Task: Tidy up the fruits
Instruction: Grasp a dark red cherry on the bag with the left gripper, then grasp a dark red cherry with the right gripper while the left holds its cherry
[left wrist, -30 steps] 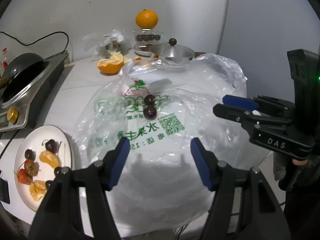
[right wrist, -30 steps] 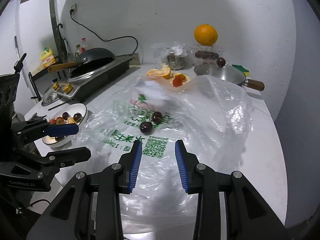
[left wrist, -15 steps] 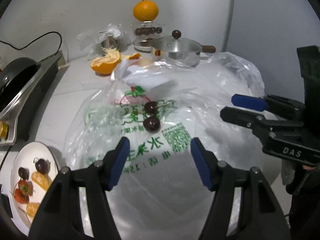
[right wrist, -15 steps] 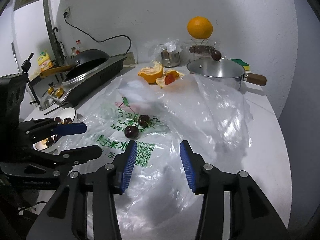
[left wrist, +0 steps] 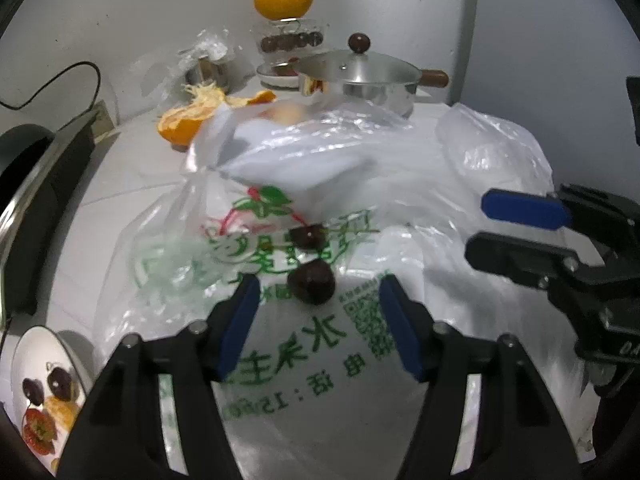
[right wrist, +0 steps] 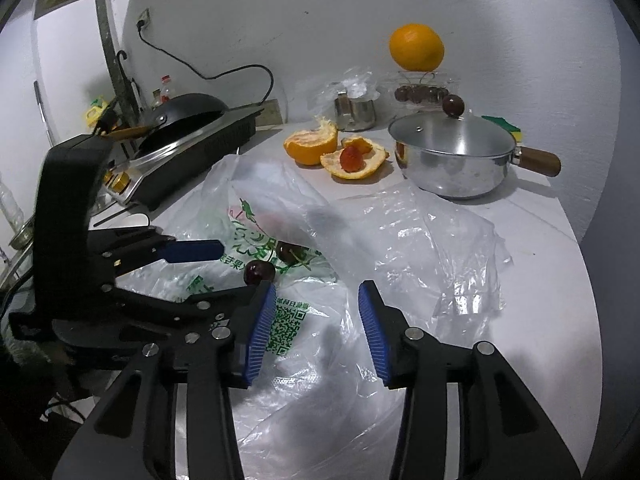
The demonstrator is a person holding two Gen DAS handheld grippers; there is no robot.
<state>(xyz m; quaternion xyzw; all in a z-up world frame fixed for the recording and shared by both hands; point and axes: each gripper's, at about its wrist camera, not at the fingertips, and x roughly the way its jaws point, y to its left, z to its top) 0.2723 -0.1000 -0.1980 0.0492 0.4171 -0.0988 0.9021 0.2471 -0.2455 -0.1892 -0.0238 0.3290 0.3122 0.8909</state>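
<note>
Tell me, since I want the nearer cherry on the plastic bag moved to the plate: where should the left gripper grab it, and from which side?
Grip the nearer cherry across its round body, coming straight forward and down with the left gripper, whose open jaws already flank it. Its stem is not clearly visible, and the body is probably the firmer hold. Close gently: the bag underneath is loose.

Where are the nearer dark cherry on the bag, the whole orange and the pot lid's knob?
nearer cherry point(left wrist: 311, 287), left wrist view, middle of its skin.
whole orange point(right wrist: 417, 47), right wrist view, centre of its peel.
lid knob point(right wrist: 453, 105), right wrist view, its round front.
</note>
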